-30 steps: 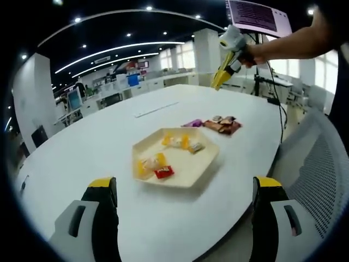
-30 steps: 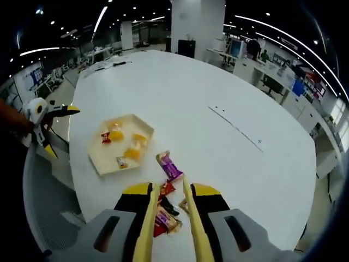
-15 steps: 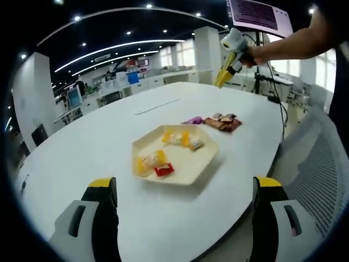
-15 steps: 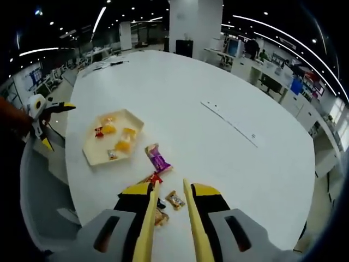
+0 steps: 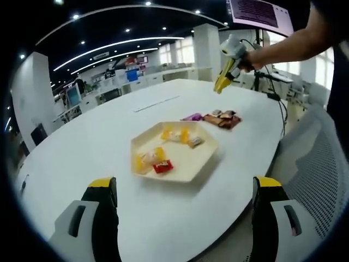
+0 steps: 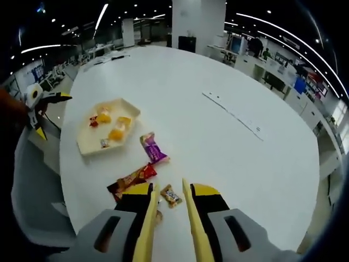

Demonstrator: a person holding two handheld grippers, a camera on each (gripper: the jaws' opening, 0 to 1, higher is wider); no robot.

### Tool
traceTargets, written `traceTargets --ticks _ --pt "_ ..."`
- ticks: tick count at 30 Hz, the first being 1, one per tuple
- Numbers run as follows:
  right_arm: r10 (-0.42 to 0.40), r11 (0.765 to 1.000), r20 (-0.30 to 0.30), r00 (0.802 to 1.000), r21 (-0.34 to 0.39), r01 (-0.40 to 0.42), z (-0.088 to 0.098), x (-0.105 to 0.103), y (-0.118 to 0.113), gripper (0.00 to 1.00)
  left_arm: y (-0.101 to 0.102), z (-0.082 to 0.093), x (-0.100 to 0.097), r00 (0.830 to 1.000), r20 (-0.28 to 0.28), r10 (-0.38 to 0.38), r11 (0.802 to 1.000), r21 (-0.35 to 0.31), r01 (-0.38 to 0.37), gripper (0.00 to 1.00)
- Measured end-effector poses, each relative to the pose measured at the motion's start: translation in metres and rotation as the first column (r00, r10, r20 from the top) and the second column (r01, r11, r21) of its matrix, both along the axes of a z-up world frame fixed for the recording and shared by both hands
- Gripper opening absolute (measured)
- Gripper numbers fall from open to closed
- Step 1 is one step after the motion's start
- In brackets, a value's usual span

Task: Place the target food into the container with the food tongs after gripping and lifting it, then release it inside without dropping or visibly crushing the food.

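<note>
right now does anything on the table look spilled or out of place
Nothing looks spilled or damaged. A few wrapped snacks sit in the hexagonal tray, while the purple packet, the red-brown packet and a small wrapped piece lie loose on the white table beside it, not yet moved in.

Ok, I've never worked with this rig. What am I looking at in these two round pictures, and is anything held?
A person holds a two-jaw gripper in each hand, with a fisheye camera riding on each. In the left gripper view, the left gripper has its jaws wide apart, holding nothing; the right gripper hangs above the far side of the white table. In the right gripper view, the right gripper carries yellow food tongs, nearly closed with nothing between them. On the table lie a cream hexagonal tray holding a few wrapped sweets, and beside it loose snack packets, including a purple packet.
</note>
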State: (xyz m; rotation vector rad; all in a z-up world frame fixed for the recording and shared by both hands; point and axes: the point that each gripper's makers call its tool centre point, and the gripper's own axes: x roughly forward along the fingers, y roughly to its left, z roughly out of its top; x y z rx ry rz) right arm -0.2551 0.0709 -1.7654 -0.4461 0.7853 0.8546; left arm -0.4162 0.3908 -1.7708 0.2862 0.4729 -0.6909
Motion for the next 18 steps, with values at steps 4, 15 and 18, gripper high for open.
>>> traceTargets --ticks 4,15,18 --pt "0.013 1.0 -0.012 1.0 -0.005 -0.014 -0.016 0.0 0.0 0.26 0.0 -0.001 0.0 1.0 -0.005 0.001 1.0 0.003 -0.001 1.0" --pt "0.084 0.996 -0.041 0.996 -0.02 -0.084 -0.044 0.0 0.001 0.26 0.0 -0.005 0.0 1.0 -0.018 0.0 1.0 0.017 0.0 1.0" --pt "0.11 0.993 -0.045 0.993 -0.044 -0.112 -0.052 0.0 0.001 0.25 0.0 -0.006 0.0 1.0 -0.023 0.001 1.0 0.019 0.0 1.0"
